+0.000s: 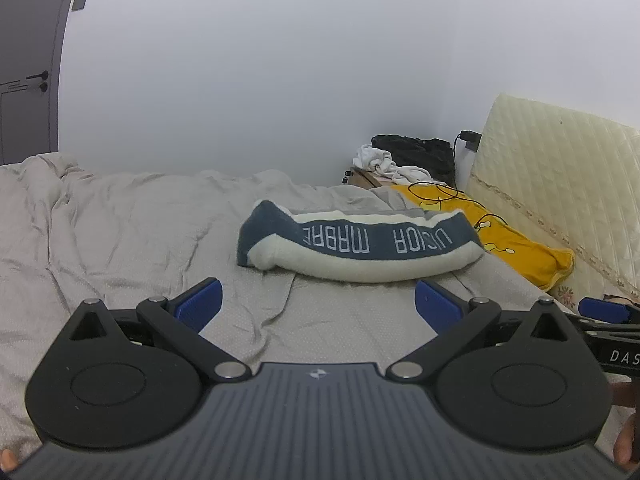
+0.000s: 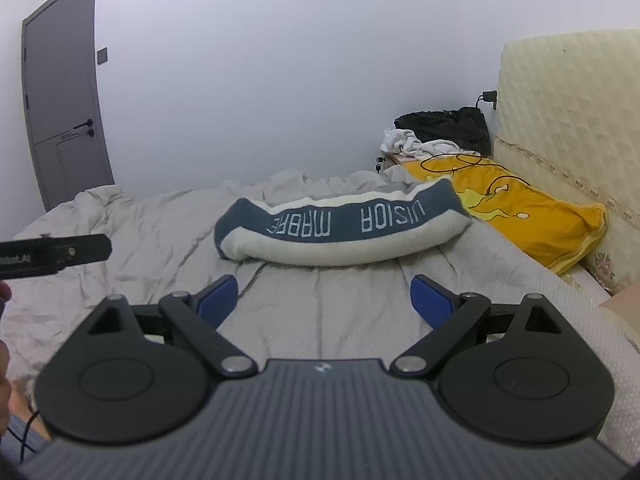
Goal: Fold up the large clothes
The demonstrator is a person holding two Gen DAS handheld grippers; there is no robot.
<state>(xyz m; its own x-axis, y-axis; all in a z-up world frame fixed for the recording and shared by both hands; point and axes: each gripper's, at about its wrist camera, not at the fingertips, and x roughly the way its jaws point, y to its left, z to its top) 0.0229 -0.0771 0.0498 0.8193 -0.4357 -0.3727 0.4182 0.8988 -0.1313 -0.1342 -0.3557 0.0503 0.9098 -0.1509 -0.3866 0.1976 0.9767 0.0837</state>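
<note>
While both tongs hang above the bed with nothing between their blue pads, the left gripper [image 1: 318, 304] stands with its jaws spread wide, and the right gripper [image 2: 324, 300] is spread just as wide. Neither touches any cloth. Ahead of both, well clear of the fingertips, lies the folded garment [image 1: 356, 246], a cream and dark-blue bundle with pale lettering seen upside down, resting on the rumpled grey bedcover [image 1: 120, 232].

Beyond the garment on the right, a yellow pillow [image 2: 532, 224] lies against the cream quilted headboard [image 2: 572, 140], with a thin dark cable [image 2: 472, 164] looping over it. Past the pillow, in the corner, a small wooden bedside stand [image 1: 366, 176] carries a white crumpled cloth [image 1: 384, 164] and a black bag [image 1: 420, 152]; what the bag holds cannot be told.

From the left wrist, the right tool's blue pad and black arm show at the right edge, along with fingers of a hand [image 1: 626, 436] at the lower corner. From the right wrist, the left tool's black arm juts in at the left edge, the grey door [image 2: 64, 92] is seen nearly whole with its handle, and a plug sits in the wall beside the headboard. Only a sliver of that door shows in the left view.
</note>
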